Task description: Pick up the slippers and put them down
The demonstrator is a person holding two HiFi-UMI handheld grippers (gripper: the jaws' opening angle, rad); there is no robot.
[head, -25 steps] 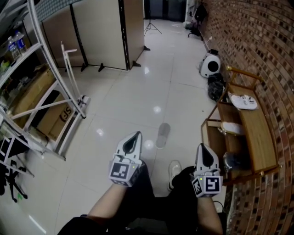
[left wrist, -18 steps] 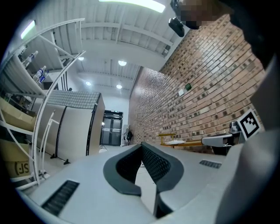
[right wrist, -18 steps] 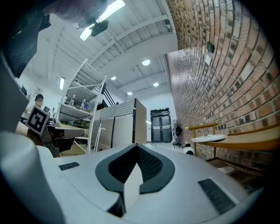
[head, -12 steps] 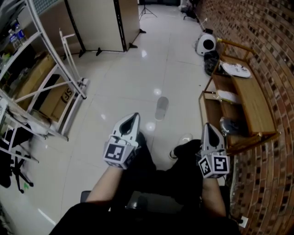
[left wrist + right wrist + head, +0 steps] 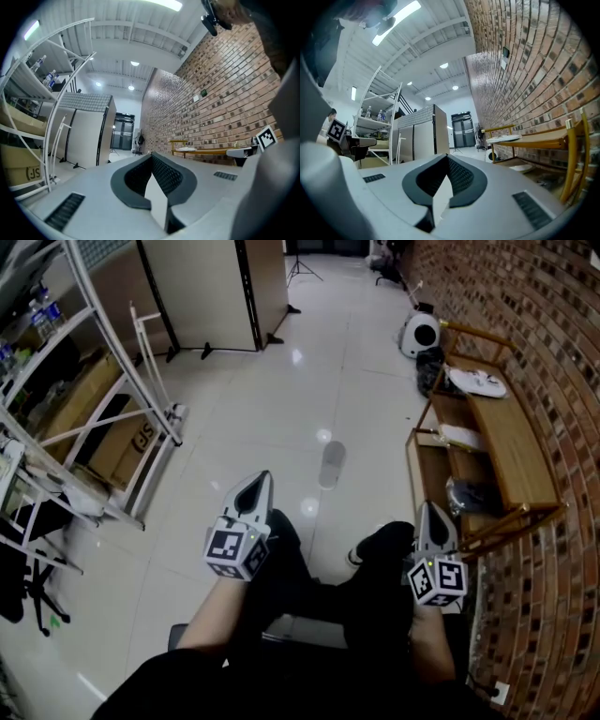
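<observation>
We hold the left gripper [image 5: 260, 482] and the right gripper [image 5: 432, 510] out level; both have their jaws shut tight with nothing in them. The white slippers [image 5: 476, 382] lie on top of the wooden rack [image 5: 525, 474] by the brick wall [image 5: 553, 334], well apart from both grippers; one more slipper [image 5: 459, 435] lies on the shelf below.

Black trousers [image 5: 302, 592], black shoe [image 5: 382, 538]; pale-grey left claw [image 5: 260, 478], right claw [image 5: 432, 509], black-white marker cubes [image 5: 232, 552].
</observation>
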